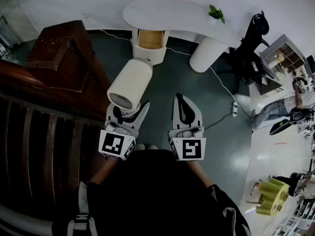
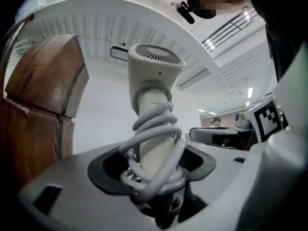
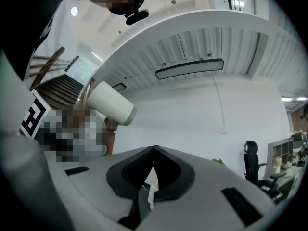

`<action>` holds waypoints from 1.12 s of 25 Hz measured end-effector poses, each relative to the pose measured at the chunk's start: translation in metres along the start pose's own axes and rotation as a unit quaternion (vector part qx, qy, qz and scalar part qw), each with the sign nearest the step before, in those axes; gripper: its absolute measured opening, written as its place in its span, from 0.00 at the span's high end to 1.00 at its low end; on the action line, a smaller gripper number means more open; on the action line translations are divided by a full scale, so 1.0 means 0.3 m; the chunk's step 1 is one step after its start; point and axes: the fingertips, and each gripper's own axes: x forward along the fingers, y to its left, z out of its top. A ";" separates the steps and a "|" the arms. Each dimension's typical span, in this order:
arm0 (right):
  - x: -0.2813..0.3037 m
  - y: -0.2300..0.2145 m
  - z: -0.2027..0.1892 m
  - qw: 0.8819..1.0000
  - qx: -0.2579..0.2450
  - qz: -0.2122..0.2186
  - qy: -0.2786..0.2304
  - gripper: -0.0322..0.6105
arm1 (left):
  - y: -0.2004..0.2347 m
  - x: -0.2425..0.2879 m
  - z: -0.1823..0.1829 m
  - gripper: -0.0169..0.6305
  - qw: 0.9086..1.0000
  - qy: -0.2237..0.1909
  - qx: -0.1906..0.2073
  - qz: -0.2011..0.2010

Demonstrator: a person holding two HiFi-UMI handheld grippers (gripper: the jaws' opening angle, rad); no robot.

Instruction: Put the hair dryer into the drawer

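Left tool (image 2: 155,174) first: its jaws are clamped on the handle of the hair dryer (image 2: 155,69), and the left gripper view shows it plainly, both pads pressed against the pale handle. The grey cord (image 2: 159,129) is looped round that handle in several coils, right down into the jaws. The dryer stands up out of the tool with its grille at the top.

From the head view, the dryer is held out in front of the person, above the dark floor (image 1: 206,107), its round grille end facing the camera and its fat cream barrel pointing away towards the white worktop (image 1: 167,11).

And there's the drawer (image 1: 150,39), pulled open in the round pedestal under the worktop's left end, its wooden inside showing. The dryer is not in it; it sits short of the pedestal, in the air.

Right tool (image 1: 180,102) now: jaws pressed together, tips meeting, nothing between them. It is held beside the left one, a gap between the two.

Around the edges: a small green plant (image 1: 215,13) on the worktop, a black chair (image 1: 251,43) off to the right, dark wooden stairs (image 1: 59,48) on the left
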 end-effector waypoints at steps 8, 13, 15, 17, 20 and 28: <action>0.057 0.056 -0.023 1.000 -0.013 -0.006 0.005 0.92 | 0.058 0.014 -0.011 0.53 1.000 -0.002 0.008 -0.016; 0.097 0.055 -0.013 0.999 0.004 -0.014 -0.032 0.91 | 0.085 0.054 -0.020 0.53 1.000 -0.002 0.009 -0.030; 0.122 0.029 -0.027 0.999 0.012 -0.020 -0.029 0.91 | 0.097 0.082 -0.027 0.53 1.000 0.000 0.006 -0.030; 0.157 0.003 -0.044 0.999 0.020 -0.021 -0.028 0.91 | 0.110 0.121 -0.038 0.53 1.000 0.003 0.005 -0.029; 0.224 -0.053 -0.077 0.999 0.024 -0.019 -0.022 0.91 | 0.127 0.207 -0.046 0.53 0.999 0.003 0.005 -0.034; 0.556 -0.239 -0.142 0.999 0.033 0.012 -0.027 0.91 | 0.255 0.540 -0.078 0.53 1.000 0.014 -0.009 -0.025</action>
